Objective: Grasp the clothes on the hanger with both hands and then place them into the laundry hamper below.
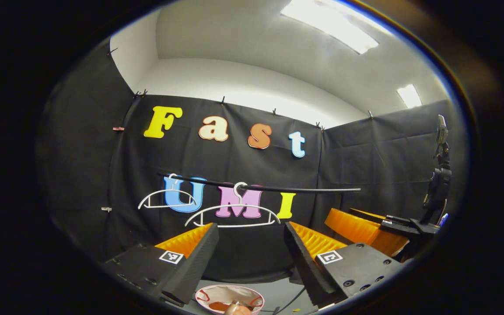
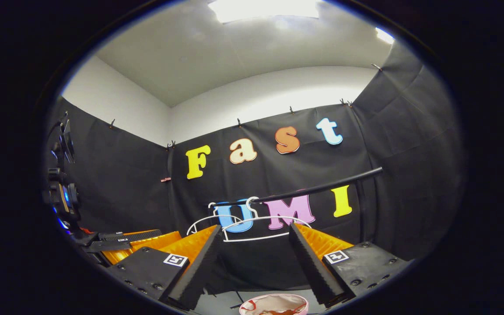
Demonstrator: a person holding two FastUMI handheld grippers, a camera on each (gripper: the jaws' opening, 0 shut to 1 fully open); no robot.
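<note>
Left tool (image 1: 250,245) open, empty | right tool (image 2: 254,249) open, empty | two white hangers (image 1: 232,210) bare on rail (image 1: 300,189), centre frame | one hamper (image 1: 229,298) at bottom centre, brownish clothes (image 1: 221,306) seemingly inside | judgement: drop looks done; retreat with both tools wide, avoiding hangers.

No readable words, brands or numbers stand on any object here. The only markings are small square black-and-white coded tags, which carry a pattern and no legible text: in the left gripper view, one on each side of the left gripper (image 1: 251,245), at about 7 and 5 o'clock; in the right gripper view, likewise on the right gripper (image 2: 254,249).
</note>
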